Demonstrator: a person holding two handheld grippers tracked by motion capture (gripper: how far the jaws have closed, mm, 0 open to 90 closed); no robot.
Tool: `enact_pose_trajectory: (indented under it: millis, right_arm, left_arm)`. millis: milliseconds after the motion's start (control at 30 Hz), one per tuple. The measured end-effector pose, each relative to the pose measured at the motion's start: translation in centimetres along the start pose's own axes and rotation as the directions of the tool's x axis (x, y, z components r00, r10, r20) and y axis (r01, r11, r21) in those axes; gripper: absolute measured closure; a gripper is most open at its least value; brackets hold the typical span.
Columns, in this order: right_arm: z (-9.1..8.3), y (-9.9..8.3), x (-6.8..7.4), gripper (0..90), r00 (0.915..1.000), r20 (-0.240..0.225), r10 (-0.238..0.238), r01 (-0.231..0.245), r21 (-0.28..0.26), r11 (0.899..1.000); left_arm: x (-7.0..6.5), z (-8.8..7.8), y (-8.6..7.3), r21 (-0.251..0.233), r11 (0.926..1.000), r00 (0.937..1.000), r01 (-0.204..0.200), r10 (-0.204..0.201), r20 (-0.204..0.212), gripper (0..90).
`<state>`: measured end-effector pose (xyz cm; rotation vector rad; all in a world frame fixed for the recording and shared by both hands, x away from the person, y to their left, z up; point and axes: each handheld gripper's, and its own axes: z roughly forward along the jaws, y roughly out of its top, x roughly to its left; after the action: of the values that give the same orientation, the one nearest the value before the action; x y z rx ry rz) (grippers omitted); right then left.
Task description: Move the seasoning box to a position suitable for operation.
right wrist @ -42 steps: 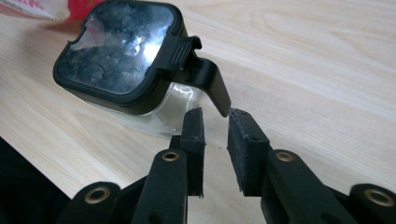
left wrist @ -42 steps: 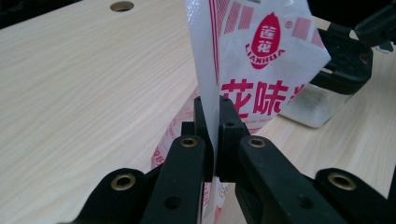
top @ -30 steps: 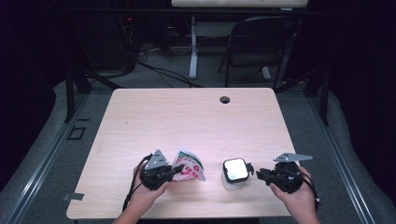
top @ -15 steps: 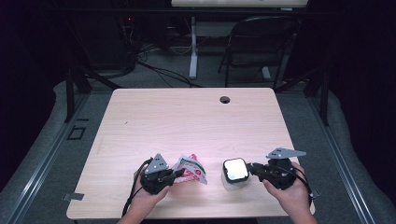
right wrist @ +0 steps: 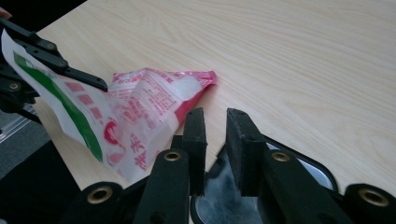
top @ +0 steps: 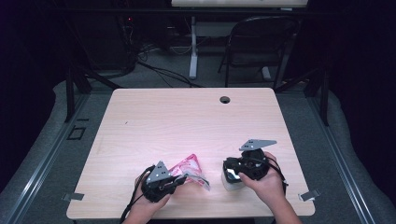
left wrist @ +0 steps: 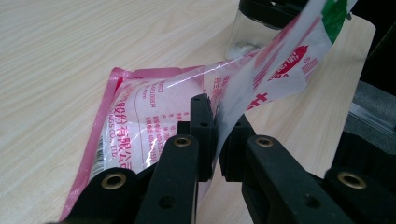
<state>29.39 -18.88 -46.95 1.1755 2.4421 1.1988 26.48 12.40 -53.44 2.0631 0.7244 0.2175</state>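
- On the left, our left gripper [top: 180, 179] is clamped on a flap of the pink-and-white packet [top: 190, 169], which lies on the near part of the table [top: 187, 121]; the jaws have just eased a touch, yet the film is pinched between the pads.
- The left gripper view shows the packet [left wrist: 149, 126] with red print, its torn-looking upper flap lifted toward the clear jar [left wrist: 247, 32] behind it.
- To the right, our right gripper [top: 232, 173] sits over the jar [top: 231, 179], just beside the packet; its jaws have been narrowing.
- In the right gripper view the jaws stand apart above the jar's dark lid [right wrist: 299, 172], pressing on nothing.
- We judge the packet secured and the jar not yet gripped; opening the jar and emptying the packet into it look to be ahead.
- Only the gripper views reveal the print and the green edge.
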Motion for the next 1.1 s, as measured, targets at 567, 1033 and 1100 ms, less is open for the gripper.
enact_pose_trajectory:
  millis: [567,1033,1100]
  right_arm:
    - [3.5,-0.8,2.4,74.3,0.9933,-0.108,-0.039,0.046,0.062,0.997]
    - [3.9,-0.9,3.7,71.9,0.9872,-0.153,-0.047,0.059,0.075,0.995]
    - [3.8,-0.9,3.8,71.8,0.9876,-0.148,-0.052,0.064,0.074,0.995]
  left_arm:
    - [-0.6,0.1,-0.8,0.051,0.9986,0.9998,-0.018,0.017,0.01,85.5]
    - [-0.4,0.5,-0.8,0.055,0.9983,0.9997,-0.02,0.019,0.015,85.7]
    - [-0.4,0.5,-0.8,0.056,0.9981,0.9996,-0.024,0.023,0.015,85.7]
